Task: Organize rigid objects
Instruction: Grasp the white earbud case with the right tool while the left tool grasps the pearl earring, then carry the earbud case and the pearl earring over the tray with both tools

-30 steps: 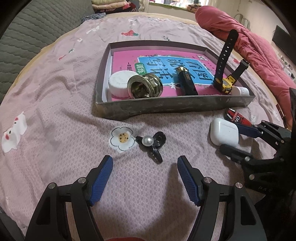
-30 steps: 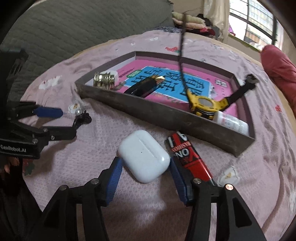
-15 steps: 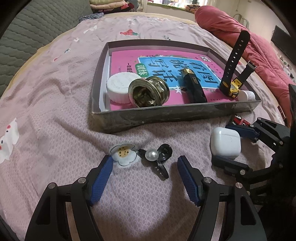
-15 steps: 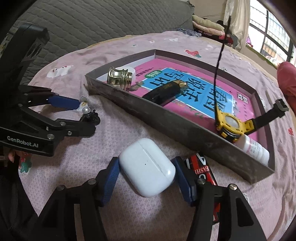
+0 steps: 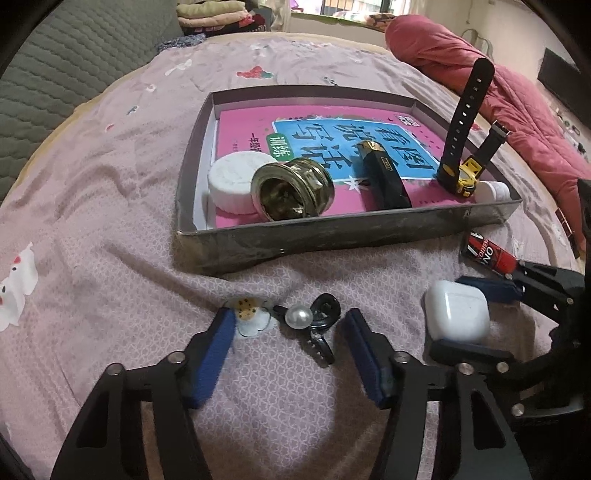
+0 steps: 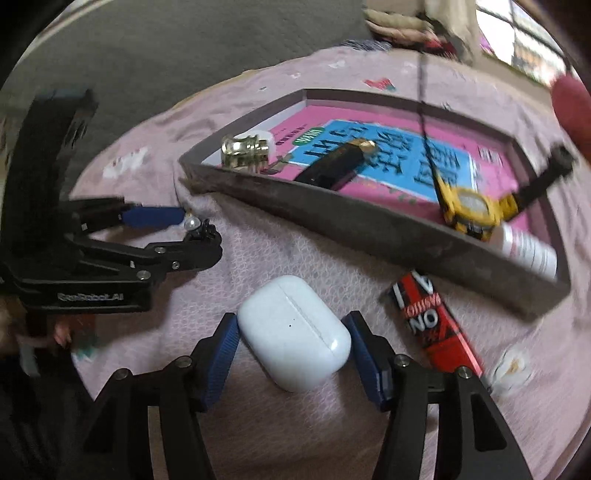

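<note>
A black hair clip with a pearl [image 5: 306, 321] lies on the pink bedspread between the blue pads of my open left gripper [image 5: 290, 330]. A white earbud case [image 6: 293, 332] lies between the pads of my right gripper [image 6: 293, 345], which stands open around it with the pads close to its sides. The case also shows in the left wrist view [image 5: 456, 312]. A red and black tube [image 6: 434, 325] lies just right of the case. A grey shallow box [image 5: 332, 234] holds a pink book, a white round lid [image 5: 236, 181], a brass fitting [image 5: 291, 190], a black lighter [image 5: 384, 179], a yellow watch [image 5: 463, 173] and a small white bottle [image 6: 528, 249].
A flower print [image 5: 249, 317] on the bedspread sits by the left pad. A red quilt [image 5: 491, 85] lies at the far right of the bed. A grey padded headboard [image 5: 55, 74] is at the left. Folded clothes [image 5: 218, 14] are stacked at the back.
My left gripper has moved forward so the hair clip now lies between its pads. My right gripper has moved forward around the earbud case and closer to the box.
</note>
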